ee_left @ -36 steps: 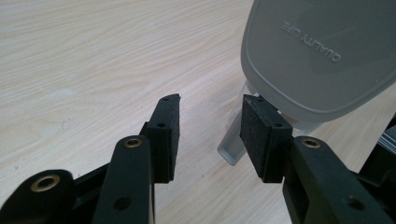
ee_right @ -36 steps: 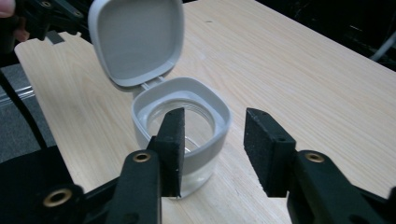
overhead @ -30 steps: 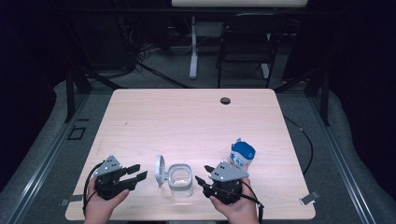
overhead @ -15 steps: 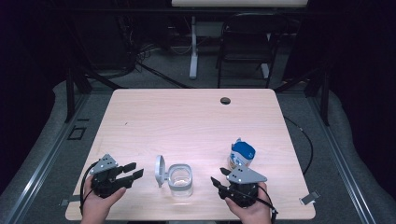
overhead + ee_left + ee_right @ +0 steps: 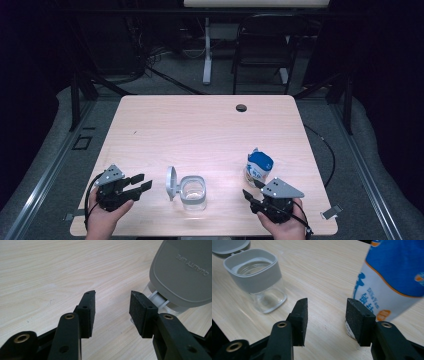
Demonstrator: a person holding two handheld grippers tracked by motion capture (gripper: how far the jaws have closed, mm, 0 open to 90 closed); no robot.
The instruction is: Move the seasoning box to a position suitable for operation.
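Setting: pale wooden table point(image 5: 210, 130) in a dark room, with black floor, cables and a chair behind it.
Near edge, left hand: the left gripper point(image 5: 142, 183) rests low at the front left corner, the person's hand under it and its jaws pointing level toward the jar. They stand apart with bare wood between the pads; nothing is held.
Left gripper view: the left gripper point(image 5: 112, 312) is aimed just beside the jar's grey lid point(image 5: 183, 272), whose hinge sits close to one pad, apart from it.
Near edge, right hand: the right gripper point(image 5: 250, 192) lies at the front right, wrist low, jaws angled toward the table's middle. Its jaws have just been opening, and nothing sits between them.
Right gripper view: the right gripper point(image 5: 327, 320) points into the gap between jar and carton; the carton's base stands just past one pad, seemingly not pressed.
Jar: the clear jar point(image 5: 192, 192) with a grey collar stands upright between the two grippers, its flip lid point(image 5: 171, 181) swung up and open on the left side, likely so that something can be poured in.
Carton: the blue and white carton point(image 5: 259, 170) stands upright just behind the right gripper, near the jar's right, probably the next thing to be grasped.
Far side: a small dark grommet point(image 5: 241, 107) sits near the table's back edge, well apart from everything.
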